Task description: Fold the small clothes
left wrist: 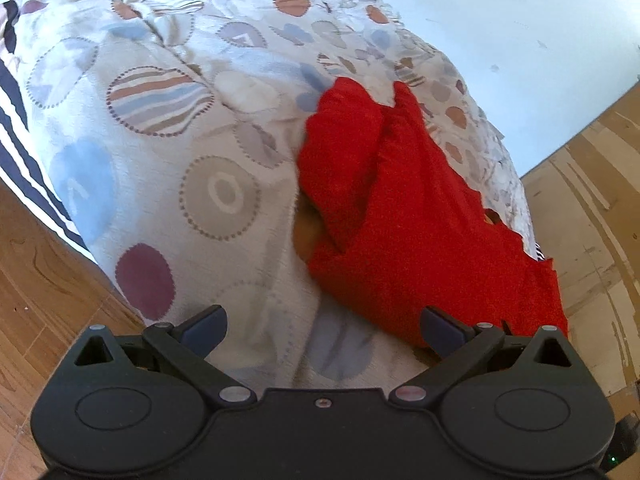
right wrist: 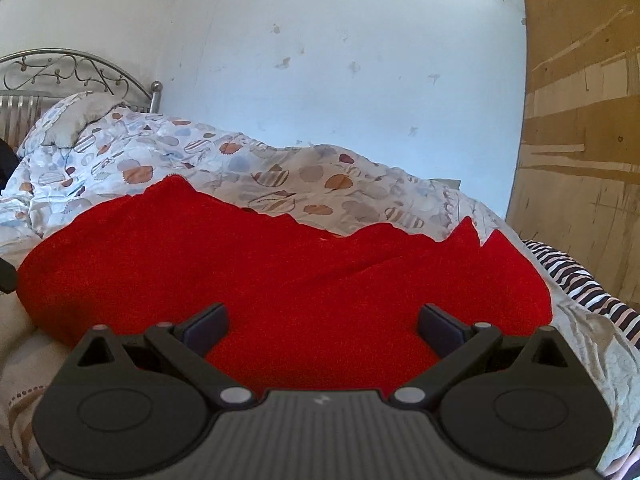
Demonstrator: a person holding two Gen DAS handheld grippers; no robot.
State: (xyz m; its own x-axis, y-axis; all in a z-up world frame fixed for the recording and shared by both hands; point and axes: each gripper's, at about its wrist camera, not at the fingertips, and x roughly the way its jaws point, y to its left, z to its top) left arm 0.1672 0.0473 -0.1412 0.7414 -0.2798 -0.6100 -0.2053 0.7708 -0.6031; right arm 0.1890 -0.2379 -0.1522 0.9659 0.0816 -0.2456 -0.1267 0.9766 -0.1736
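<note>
Left wrist view: left gripper [left wrist: 322, 330] has its jaws spread wide w/ nothing between them, only patterned quilt [left wrist: 168, 152] under the gap. The red garment [left wrist: 400, 216], a fuzzy knit piece, lies ahead and to the right of the gripper, bunched, w/ a thick fold running away from the camera. Its near hem sits just beside the right-hand finger [left wrist: 440, 330]; can't tell if they touch. Wood floor [left wrist: 52, 280] shows off to the left below the bed edge.

Right wrist view: right gripper [right wrist: 322, 330] is also fully spread, not pinching anything. Red garment [right wrist: 280, 264] fills the view straight ahead and runs under and between the fingers, so cloth is in the gap but the pads aren't pressing it. Quilt [right wrist: 280, 176] rises behind it, metal headboard [right wrist: 72, 72] far left, striped sheet [right wrist: 580, 280] to the right.

Step in hand, prob: take hold of the near edge w/ both grippers. To do it well, slide the left one right until the hem is in its gap, catch only garment layers and not the quilt, pinch at matching spots near the two ends of the edge, then lift evenly so the knit doesn't bunch more.
</note>
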